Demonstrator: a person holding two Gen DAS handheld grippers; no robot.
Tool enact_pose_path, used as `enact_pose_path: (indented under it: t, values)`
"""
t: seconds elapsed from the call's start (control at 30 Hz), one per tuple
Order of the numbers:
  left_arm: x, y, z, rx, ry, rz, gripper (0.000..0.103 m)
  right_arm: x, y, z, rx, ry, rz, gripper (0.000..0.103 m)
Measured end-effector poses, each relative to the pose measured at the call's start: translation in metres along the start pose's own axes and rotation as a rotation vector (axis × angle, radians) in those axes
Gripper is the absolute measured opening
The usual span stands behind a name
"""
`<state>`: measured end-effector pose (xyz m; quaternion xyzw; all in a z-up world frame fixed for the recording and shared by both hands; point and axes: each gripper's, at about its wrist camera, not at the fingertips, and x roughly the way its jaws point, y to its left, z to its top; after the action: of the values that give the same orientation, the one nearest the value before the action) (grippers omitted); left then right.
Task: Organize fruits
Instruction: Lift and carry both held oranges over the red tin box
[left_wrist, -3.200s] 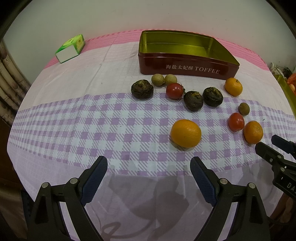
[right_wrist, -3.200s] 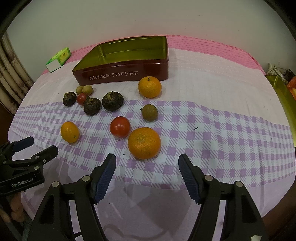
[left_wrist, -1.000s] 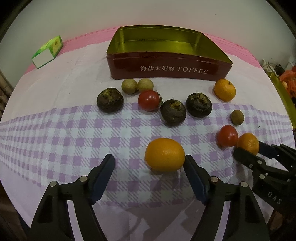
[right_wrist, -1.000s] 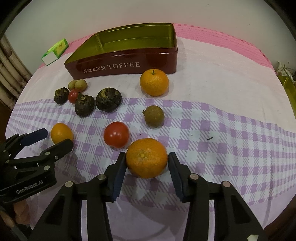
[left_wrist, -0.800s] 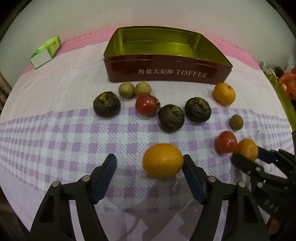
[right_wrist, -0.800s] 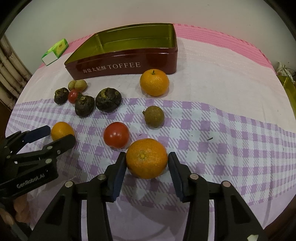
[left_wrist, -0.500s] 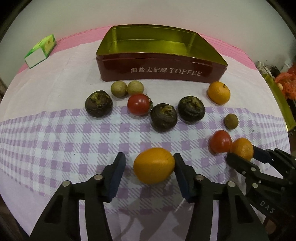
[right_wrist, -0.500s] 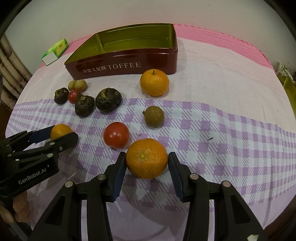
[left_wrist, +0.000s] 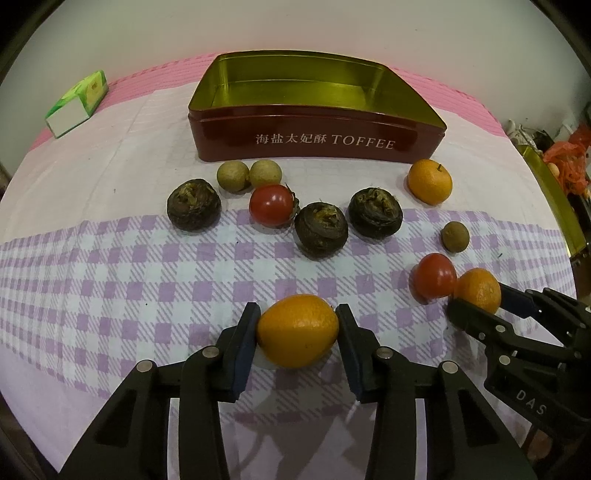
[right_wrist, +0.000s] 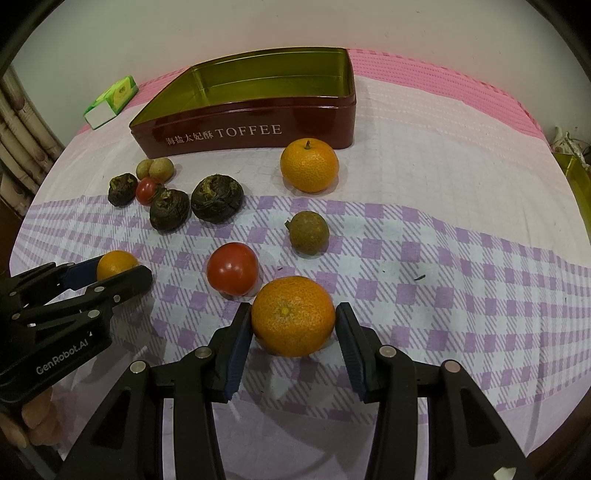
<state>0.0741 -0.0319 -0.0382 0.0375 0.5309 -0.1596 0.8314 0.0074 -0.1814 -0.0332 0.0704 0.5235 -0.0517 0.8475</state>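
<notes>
My left gripper (left_wrist: 297, 334) is shut on a smooth orange (left_wrist: 297, 335) that rests on the checked cloth. My right gripper (right_wrist: 293, 325) is shut on a mandarin (right_wrist: 293, 315); the same mandarin shows in the left wrist view (left_wrist: 478, 288) between the right gripper's fingers. An empty red toffee tin (left_wrist: 317, 138) stands at the back. Loose on the cloth lie a third mandarin (left_wrist: 429, 181), two tomatoes (left_wrist: 271, 205) (left_wrist: 434, 276), three dark water chestnuts (left_wrist: 321, 229), two pale longans (left_wrist: 232, 176) and a brown longan (left_wrist: 455, 236).
A green and white carton (left_wrist: 75, 103) lies at the back left. A gold tin edge (left_wrist: 550, 195) and an orange bag sit off the table's right side. A curtain (right_wrist: 18, 122) hangs at the left. The tin also shows in the right wrist view (right_wrist: 258, 129).
Both grippers moved forward over the fruit. The right gripper closed on the mandarin about a second ago; the left gripper has just closed on the smooth orange.
</notes>
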Motion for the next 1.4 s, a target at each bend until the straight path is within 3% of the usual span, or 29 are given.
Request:
enact_pose_path:
  t: [1.0, 1.4]
  values:
    - [-0.006, 0.007, -0.004, -0.007, 0.006, 0.028, 0.042, -0.009, -0.001, -0.002, -0.01, -0.013, 0.004, 0.038]
    - [-0.013, 0.013, 0.005, -0.007, -0.018, 0.021, 0.042, -0.021, -0.004, 0.016, -0.017, -0.041, 0.005, 0.038]
